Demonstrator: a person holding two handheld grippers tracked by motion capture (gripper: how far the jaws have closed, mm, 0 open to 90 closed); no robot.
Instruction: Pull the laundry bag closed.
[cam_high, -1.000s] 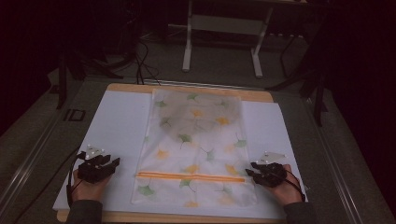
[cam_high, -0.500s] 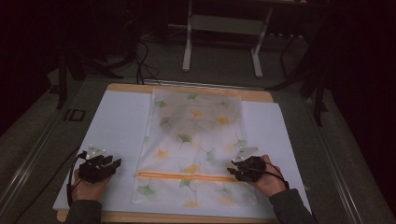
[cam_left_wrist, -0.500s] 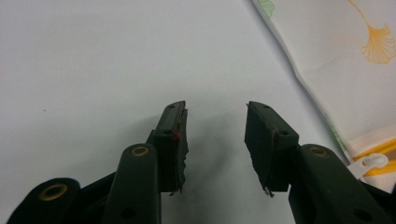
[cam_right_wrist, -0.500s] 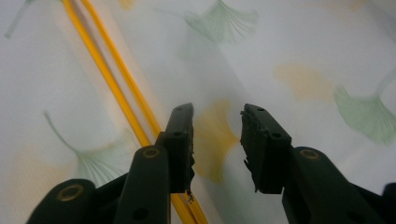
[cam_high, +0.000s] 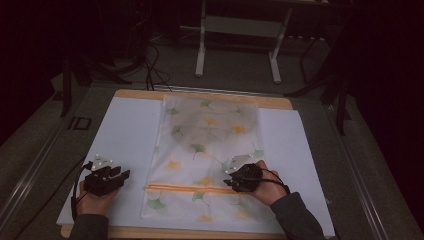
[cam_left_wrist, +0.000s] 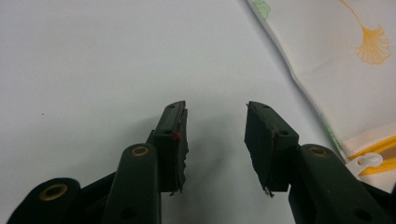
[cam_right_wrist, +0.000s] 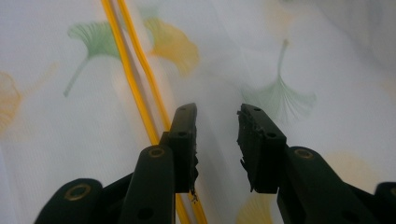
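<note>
A see-through mesh bag (cam_high: 207, 140) printed with green and orange ginkgo leaves lies flat on the white mat (cam_high: 125, 125). An orange zipper (cam_high: 185, 188) runs across the bag near its front end. My left gripper (cam_high: 126, 174) rests on the mat left of the bag, open, with bare mat between its jaws (cam_left_wrist: 215, 109). The bag's edge (cam_left_wrist: 345, 70) and a white zipper pull (cam_left_wrist: 366, 162) lie just to its right. My right gripper (cam_high: 227, 181) hovers over the bag beside the zipper (cam_right_wrist: 135, 74). Its jaws (cam_right_wrist: 217, 112) have just been closing and stand open over the mesh, gripping nothing.
The mat covers a wooden tabletop (cam_high: 140, 94). Beyond the table's far edge stand metal frame legs (cam_high: 202, 50), with dark cables (cam_high: 150, 65) on the floor. White mat shows on both sides of the bag.
My right gripper has moved left off the white mat and onto the bag, ending beside the zipper. The left gripper has stayed where it was.
</note>
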